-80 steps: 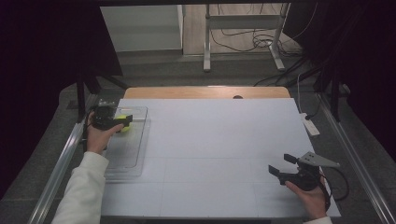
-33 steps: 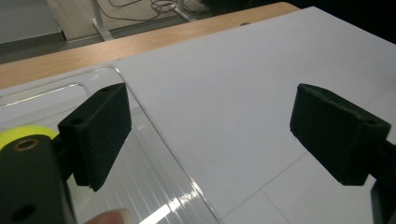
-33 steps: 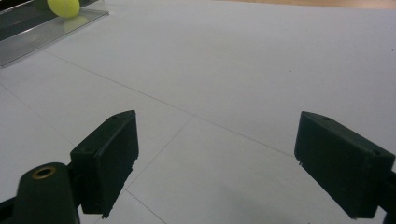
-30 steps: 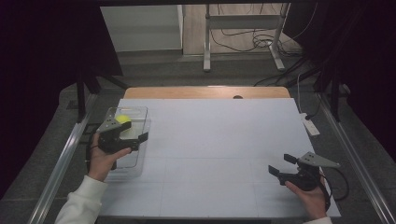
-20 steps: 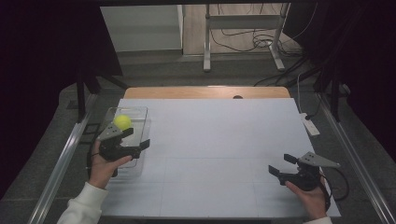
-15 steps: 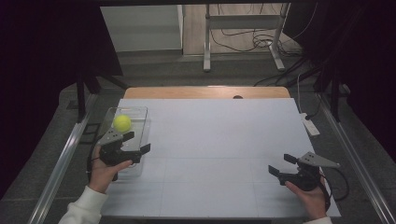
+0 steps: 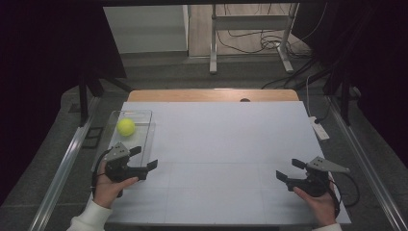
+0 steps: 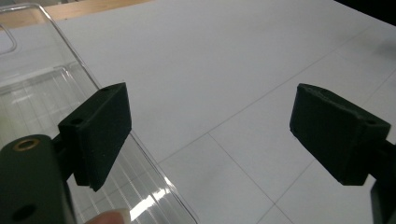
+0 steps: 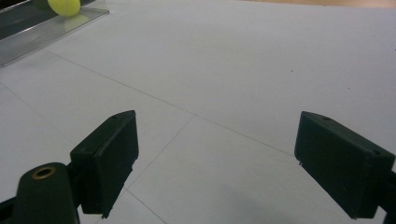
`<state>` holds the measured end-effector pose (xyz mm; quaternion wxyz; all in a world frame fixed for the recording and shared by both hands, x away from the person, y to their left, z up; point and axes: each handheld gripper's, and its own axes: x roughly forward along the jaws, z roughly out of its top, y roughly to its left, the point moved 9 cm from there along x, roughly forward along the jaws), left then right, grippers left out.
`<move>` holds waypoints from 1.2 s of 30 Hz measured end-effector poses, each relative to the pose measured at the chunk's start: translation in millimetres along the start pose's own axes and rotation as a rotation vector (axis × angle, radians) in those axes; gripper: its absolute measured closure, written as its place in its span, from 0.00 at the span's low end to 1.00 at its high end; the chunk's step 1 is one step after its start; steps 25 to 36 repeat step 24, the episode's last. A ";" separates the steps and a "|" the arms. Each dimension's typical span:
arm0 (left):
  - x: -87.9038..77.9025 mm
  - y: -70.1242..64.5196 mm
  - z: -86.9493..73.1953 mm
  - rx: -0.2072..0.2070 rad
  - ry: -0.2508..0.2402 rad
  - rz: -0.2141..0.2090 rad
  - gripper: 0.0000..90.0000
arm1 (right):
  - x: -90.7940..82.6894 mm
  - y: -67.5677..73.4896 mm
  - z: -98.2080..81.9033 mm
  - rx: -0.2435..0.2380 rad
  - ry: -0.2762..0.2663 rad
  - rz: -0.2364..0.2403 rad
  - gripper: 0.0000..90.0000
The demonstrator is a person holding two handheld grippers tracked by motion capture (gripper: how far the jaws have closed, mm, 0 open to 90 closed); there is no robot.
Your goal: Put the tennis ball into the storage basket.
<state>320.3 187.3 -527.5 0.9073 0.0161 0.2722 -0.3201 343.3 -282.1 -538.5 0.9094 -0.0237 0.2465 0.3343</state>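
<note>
High view first: the left tool [image 7: 143,158] hangs over the near end of a clear plastic tray [image 7: 144,114] at the left edge of the white worktop [image 7: 226,139], gripped by the person's left hand [image 7: 108,187]. Its jaws are spread wide and hold nothing. A yellow-green ball [image 7: 126,126] sits in the far half of the tray, well apart from that tool. At the near right of the worktop the right tool [image 7: 289,170] is held low in the person's right hand [image 7: 317,204], jaws likewise spread and empty.

Left gripper view shows the left tool [image 8: 210,135] with its two black jaws far apart; one hangs over the tray's [image 8: 42,93] ribbed floor near the rim, the other over bare worktop [image 8: 224,60]. Whether either touches a surface I cannot tell.

Right gripper view shows the right tool [image 9: 217,158] wide open above the gridded worktop [image 9: 243,70], with the ball [image 9: 65,6] and tray [image 9: 42,32] far off at the upper left.
</note>
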 end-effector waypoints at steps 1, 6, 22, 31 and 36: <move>-0.4 -0.8 -1.1 0.002 0.001 0.000 0.15 | 0.1 0.2 0.0 0.000 0.000 0.001 0.15; -2.7 -4.2 -4.6 0.006 -0.002 -0.002 0.15 | 0.4 0.2 -0.3 0.001 0.000 0.003 0.15; -6.1 -9.9 -12.0 0.031 0.002 0.002 0.15 | 2.8 0.8 -0.6 -0.003 0.007 0.004 0.15; -6.1 -10.2 -11.9 0.033 0.001 0.001 0.15 | 3.8 1.3 -0.9 -0.002 0.009 0.008 0.15; -6.1 -10.2 -11.9 0.033 0.001 0.001 0.15 | 3.8 1.3 -0.9 -0.002 0.009 0.008 0.15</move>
